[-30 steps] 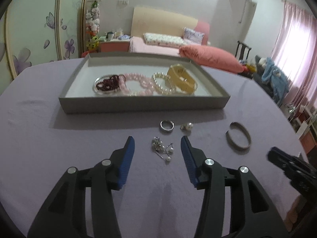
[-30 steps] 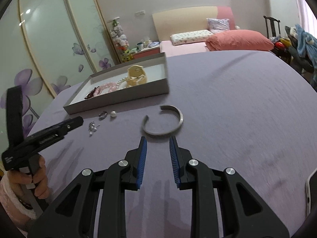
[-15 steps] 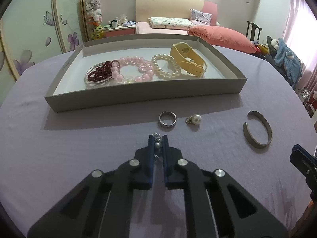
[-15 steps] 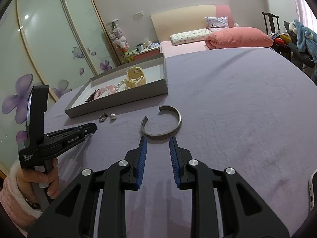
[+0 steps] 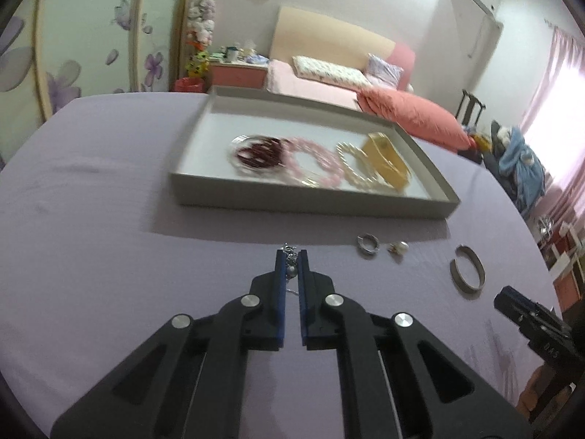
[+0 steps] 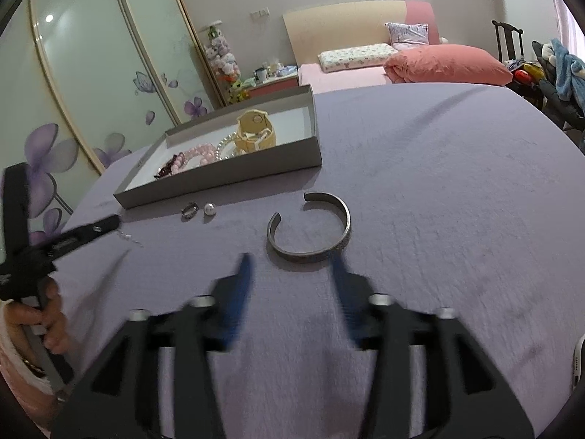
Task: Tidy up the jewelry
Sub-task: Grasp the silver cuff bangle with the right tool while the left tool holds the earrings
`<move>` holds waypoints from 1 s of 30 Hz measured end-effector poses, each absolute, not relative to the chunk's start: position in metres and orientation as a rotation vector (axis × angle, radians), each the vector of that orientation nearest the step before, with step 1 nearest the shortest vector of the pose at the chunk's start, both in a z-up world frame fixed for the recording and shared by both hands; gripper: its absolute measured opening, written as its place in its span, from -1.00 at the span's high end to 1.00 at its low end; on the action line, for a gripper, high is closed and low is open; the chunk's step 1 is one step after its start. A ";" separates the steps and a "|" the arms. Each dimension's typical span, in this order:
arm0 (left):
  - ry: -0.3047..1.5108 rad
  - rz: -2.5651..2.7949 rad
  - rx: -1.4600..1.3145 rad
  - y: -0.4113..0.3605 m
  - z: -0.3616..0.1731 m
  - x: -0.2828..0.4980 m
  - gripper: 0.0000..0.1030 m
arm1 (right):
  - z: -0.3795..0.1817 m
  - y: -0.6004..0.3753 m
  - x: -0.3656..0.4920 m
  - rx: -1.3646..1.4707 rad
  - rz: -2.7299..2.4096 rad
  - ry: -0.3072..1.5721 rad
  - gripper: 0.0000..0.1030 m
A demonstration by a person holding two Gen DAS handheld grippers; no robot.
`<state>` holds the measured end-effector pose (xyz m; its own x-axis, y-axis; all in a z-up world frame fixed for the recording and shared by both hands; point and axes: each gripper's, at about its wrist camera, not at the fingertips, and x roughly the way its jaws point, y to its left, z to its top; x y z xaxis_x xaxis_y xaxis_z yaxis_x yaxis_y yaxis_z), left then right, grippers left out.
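Note:
My left gripper (image 5: 291, 256) is shut on a silver-and-pearl earring cluster (image 5: 291, 269), pinched between its blue pads just in front of the grey tray (image 5: 310, 205). From the right wrist view, a thin piece dangles below that gripper's tip (image 6: 109, 224). The tray holds a dark red bead bracelet (image 5: 257, 152), a pink one, a pearl one and a yellow band (image 5: 387, 162). My right gripper (image 6: 290, 260) is blurred and its jaws are opening, with nothing between them. Its fingertips straddle the near edge of the silver cuff bangle (image 6: 310, 254) lying on the purple cloth.
A silver ring (image 5: 368, 245) and a single pearl (image 5: 399, 247) lie on the cloth between the tray and the bangle (image 5: 468, 270). A person's hand (image 6: 44, 325) holds the left gripper's handle. A white object (image 6: 579, 358) lies at the table's right edge.
The left jaws closed on the earring cluster, then moved left along the tray front with it. The right jaws spread apart in front of the bangle.

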<state>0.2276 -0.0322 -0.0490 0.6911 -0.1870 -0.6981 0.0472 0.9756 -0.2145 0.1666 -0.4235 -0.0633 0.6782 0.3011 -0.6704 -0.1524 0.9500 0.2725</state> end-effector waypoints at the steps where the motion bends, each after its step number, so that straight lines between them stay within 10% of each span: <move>1: 0.788 -0.123 -0.192 -0.025 -0.046 0.224 0.86 | -0.064 -0.422 0.168 0.189 0.254 0.790 -0.19; 17: 0.761 -0.096 -0.228 0.014 -0.041 0.210 0.86 | -0.083 -0.395 0.227 -0.060 0.191 0.924 -0.76; 22: 0.757 -0.114 -0.225 0.011 -0.039 0.207 0.86 | -0.080 -0.400 0.228 -0.058 0.198 0.901 -0.31; 30: 0.746 -0.138 -0.236 0.011 -0.036 0.195 0.86 | -0.076 -0.394 0.207 0.010 0.209 0.886 -0.30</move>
<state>0.1948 0.0109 -0.0361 0.7271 -0.2074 -0.6545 0.0406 0.9646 -0.2605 0.2066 -0.3938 -0.0756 0.6134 0.1854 -0.7677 -0.1775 0.9796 0.0948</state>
